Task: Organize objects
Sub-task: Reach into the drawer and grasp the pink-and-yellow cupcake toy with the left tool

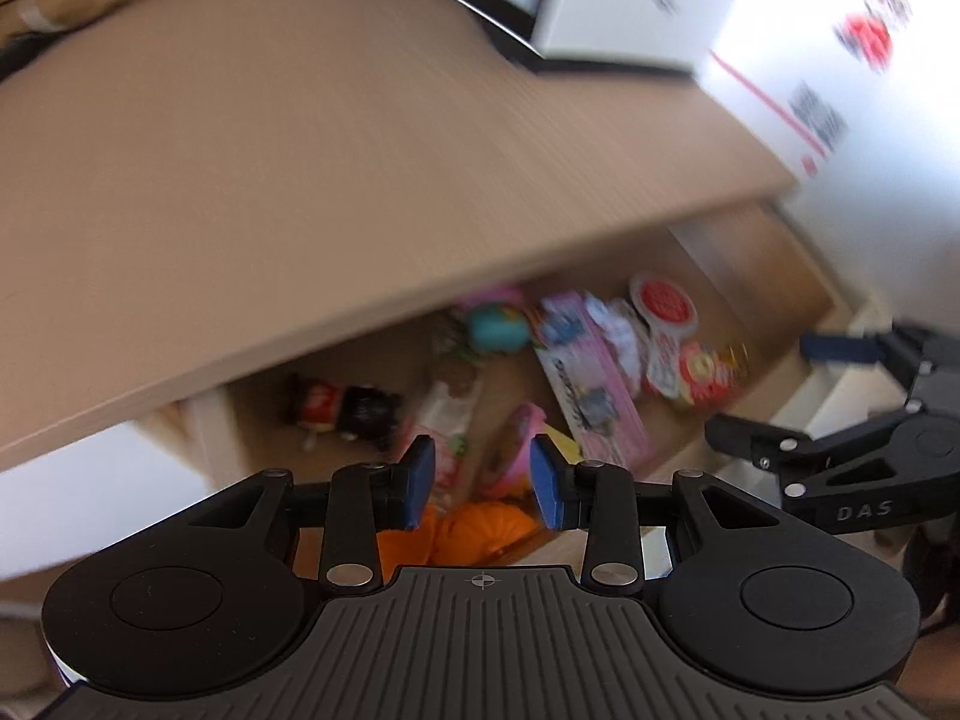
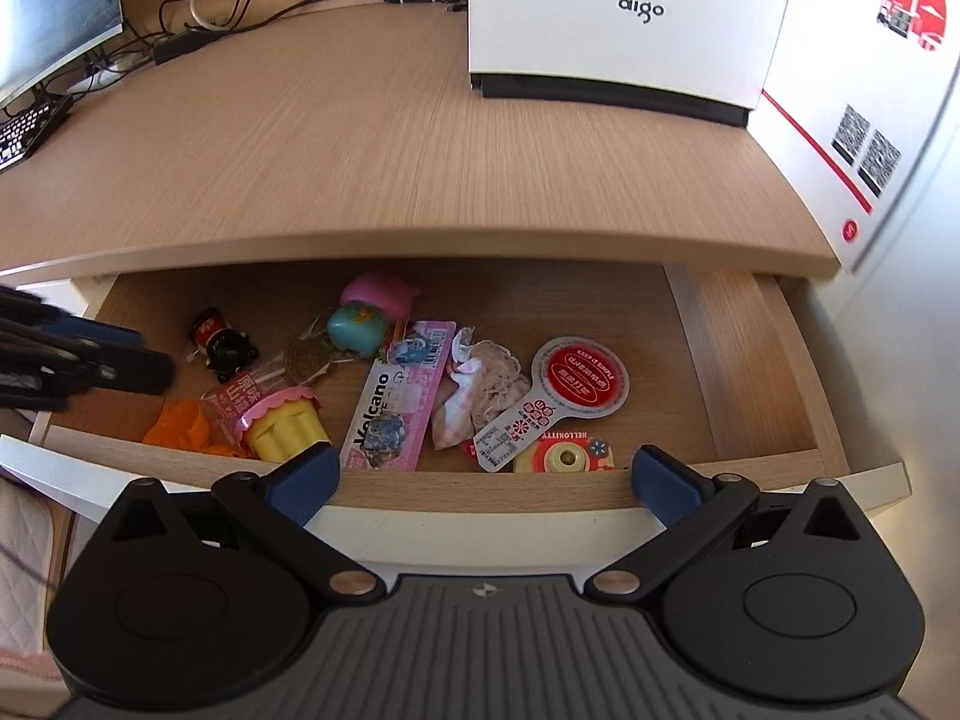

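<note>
Left gripper (image 1: 483, 483) is held half-open over the open drawer (image 2: 720, 348), nothing pinched between its pads. Right gripper (image 2: 485, 483) is spread wide at the drawer front, empty. Toys are scattered inside: cupcake (image 2: 285, 429), orange piece (image 2: 177, 420), pink packet (image 2: 399, 396), red tag (image 2: 579, 381).

Bright daylight from the right — left wrist view motion-blurred, right sharp; fisheye bends the edges.
</note>
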Demonstrator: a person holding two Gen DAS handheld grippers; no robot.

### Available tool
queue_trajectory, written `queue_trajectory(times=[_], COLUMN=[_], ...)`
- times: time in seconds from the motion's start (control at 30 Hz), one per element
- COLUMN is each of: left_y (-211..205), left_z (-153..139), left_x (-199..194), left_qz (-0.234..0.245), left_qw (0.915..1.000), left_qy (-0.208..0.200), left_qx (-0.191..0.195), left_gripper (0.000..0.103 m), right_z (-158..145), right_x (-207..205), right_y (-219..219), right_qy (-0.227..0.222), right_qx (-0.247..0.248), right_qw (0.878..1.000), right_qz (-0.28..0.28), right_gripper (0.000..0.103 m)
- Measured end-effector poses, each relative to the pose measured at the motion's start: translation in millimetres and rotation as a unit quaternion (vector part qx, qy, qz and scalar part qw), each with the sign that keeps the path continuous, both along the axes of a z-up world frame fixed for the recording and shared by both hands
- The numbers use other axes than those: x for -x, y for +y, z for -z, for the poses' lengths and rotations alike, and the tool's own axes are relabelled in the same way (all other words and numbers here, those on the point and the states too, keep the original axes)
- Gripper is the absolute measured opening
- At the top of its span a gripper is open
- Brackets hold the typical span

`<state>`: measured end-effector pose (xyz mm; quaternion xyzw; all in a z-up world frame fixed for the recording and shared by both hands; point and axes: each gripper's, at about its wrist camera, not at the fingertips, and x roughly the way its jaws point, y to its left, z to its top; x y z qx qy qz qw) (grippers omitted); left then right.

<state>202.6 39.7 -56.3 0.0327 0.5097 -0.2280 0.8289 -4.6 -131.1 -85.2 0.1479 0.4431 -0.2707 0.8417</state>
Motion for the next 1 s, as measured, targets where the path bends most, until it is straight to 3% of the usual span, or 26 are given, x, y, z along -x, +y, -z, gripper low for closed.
queue_trajectory(times=[0.2, 0.37, 0.63, 0.73, 1.0], left_y=[-34.3, -48.8, -59.3, -59.3, -55.3], left_z=[25.7, 48.7, 61.3, 65.7, 64.2], left_x=[-13.7, -19.9, -46.9, -50.4, -35.1], left_qz=[0.086, 0.119, 0.125, 0.116, 0.081], left_qw=[0.9948, 0.9882, 0.9838, 0.9822, 0.9877], left_qy=[0.038, 0.086, 0.128, 0.148, 0.133], left_qx=[-0.039, -0.044, -0.015, 0.002, 0.015], left_gripper=[0.038, 0.044, 0.057, 0.057, 0.055], right_z=[-1.3, -2.8, -2.5, -3.6, -10.2], right_x=[13.8, 20.1, 26.8, 27.4, 30.4], right_y=[8.7, 13.0, 17.9, 17.4, 3.6], right_qy=[0.008, 0.019, 0.025, 0.031, 0.051], right_qx=[-0.006, -0.015, -0.021, -0.026, -0.074], right_qw=[1.000, 1.000, 0.999, 0.999, 0.996], right_qz=[0.001, 0.000, 0.007, 0.005, -0.023], right_gripper=[0.103, 0.103, 0.103, 0.103, 0.103])
